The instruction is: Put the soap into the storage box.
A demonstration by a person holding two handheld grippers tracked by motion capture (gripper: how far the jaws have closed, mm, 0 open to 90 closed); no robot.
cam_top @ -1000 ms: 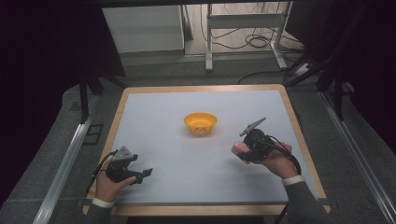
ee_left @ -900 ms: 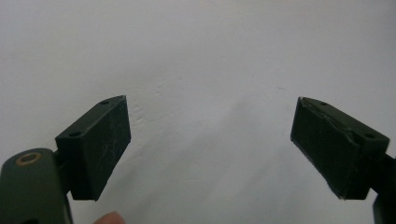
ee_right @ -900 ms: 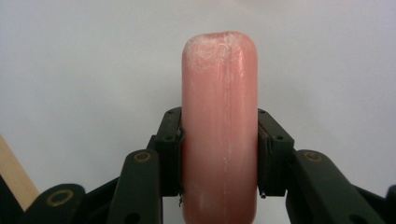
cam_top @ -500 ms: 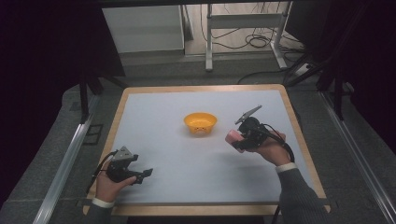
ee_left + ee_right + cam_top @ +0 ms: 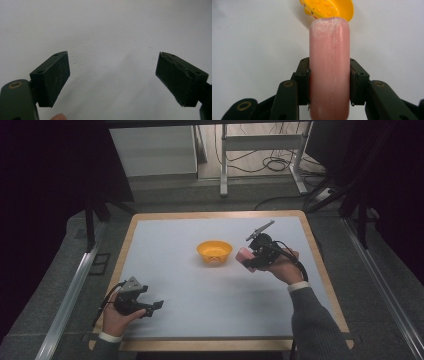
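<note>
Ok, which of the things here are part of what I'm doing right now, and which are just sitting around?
In the job:
- pink sausage, clamped in the right gripper
- yellow bowl, just ahead of the sausage

Sitting around:
- left gripper, open and holding nothing, low over the table
- metal stand and cables on the floor beyond the table

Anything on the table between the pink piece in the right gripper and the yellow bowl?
Nothing: the high view shows bare white tabletop between the pink piece, clamped in the right gripper, and the yellow bowl.
</note>
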